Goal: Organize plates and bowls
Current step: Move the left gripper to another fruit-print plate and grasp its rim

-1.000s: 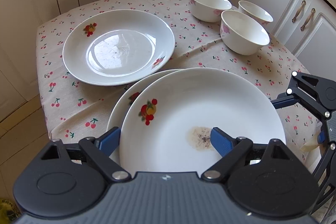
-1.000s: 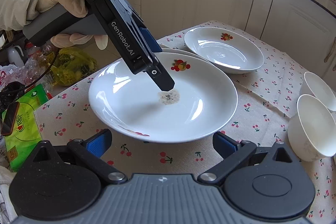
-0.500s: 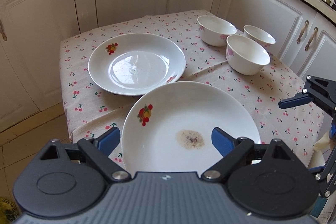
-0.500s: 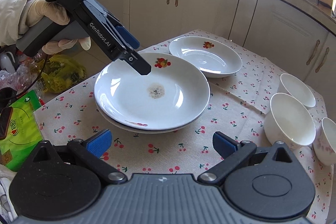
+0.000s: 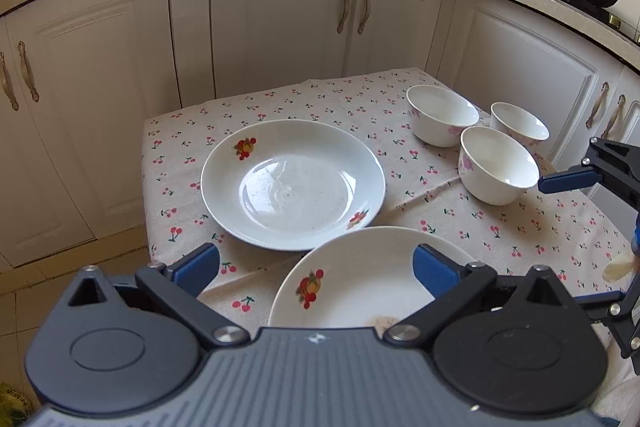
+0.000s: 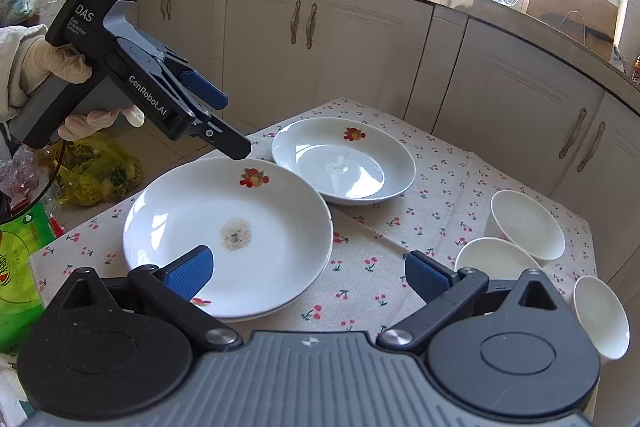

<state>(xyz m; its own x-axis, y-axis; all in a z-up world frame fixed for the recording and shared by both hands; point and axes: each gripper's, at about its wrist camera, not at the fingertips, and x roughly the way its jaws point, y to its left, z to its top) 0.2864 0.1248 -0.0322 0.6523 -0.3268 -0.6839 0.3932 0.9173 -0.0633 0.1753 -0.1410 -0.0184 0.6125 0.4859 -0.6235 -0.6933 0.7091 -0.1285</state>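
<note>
A: Item one, far left: left tongs [image 6: 224,123]?
B: Held above the surface [image 6: 360,291], spread wide, nothing gripped.

A: Item two: stained plate [image 6: 228,227]?
B: Nested on a second plate whose rim [image 6: 256,315] is seen beneath it. This pair is judged stacked.

A: Item three: clean plate [image 6: 344,163]?
B: Set alone just behind the stack, apparently not yet added.

A: Item four: right tongs [image 6: 308,275]?
B: Opened wide, empty, hovering near the stack.

A: Item five, far right: bowls?
B: Three are listed, near bowl [image 5: 498,165], middle bowl [image 5: 442,115] and far bowl [image 5: 520,125], clustered but unnested. Their stacking is judged outstanding.
</note>
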